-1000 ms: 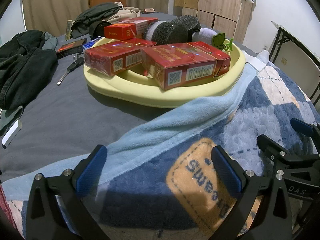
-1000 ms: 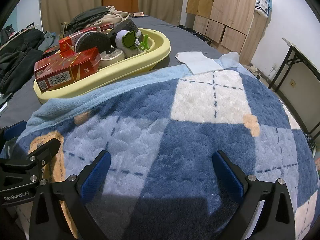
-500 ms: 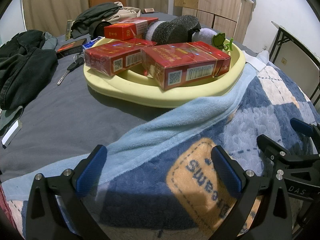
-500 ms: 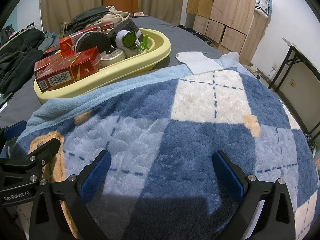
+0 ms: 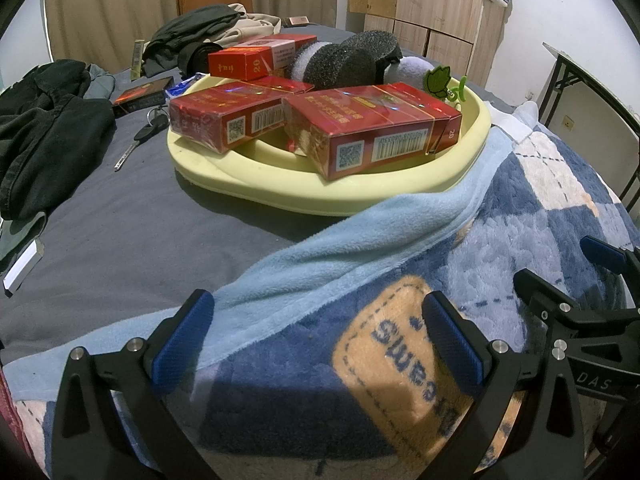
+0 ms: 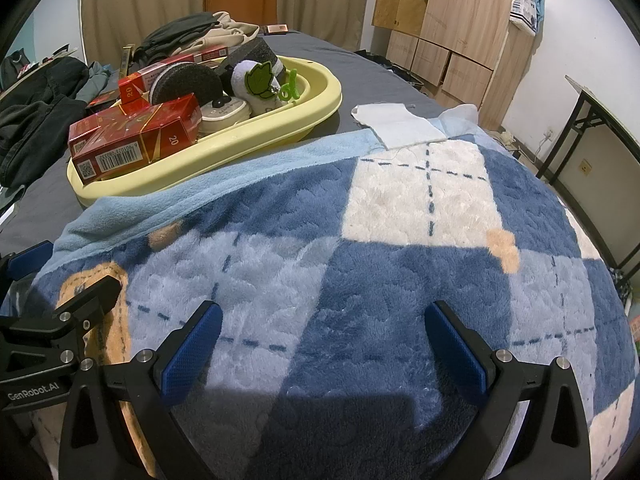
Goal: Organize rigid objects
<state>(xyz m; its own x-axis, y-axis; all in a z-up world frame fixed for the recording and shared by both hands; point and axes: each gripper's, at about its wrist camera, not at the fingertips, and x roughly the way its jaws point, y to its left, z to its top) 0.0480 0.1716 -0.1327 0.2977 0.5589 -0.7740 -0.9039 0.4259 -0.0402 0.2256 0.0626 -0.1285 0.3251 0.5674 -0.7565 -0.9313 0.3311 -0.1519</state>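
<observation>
Both claws, left point(image 5: 316, 334) and right point(image 6: 322, 342), gape wide and empty over the blanket point(image 6: 360, 264); red boxes point(image 5: 372, 128) fill the yellow tub point(image 5: 280, 196) at upper centre.

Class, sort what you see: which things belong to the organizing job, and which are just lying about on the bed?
Job: yellow basin, red cartons, black sponges, white round case, both open tongs.

Lying about: dark clothes, key, plaid blanket, white cloth.

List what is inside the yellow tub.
The tub holds red cartons, black sponges, a white plush with a green leaf tag, and a round white case. Its floor under them is hidden.
</observation>
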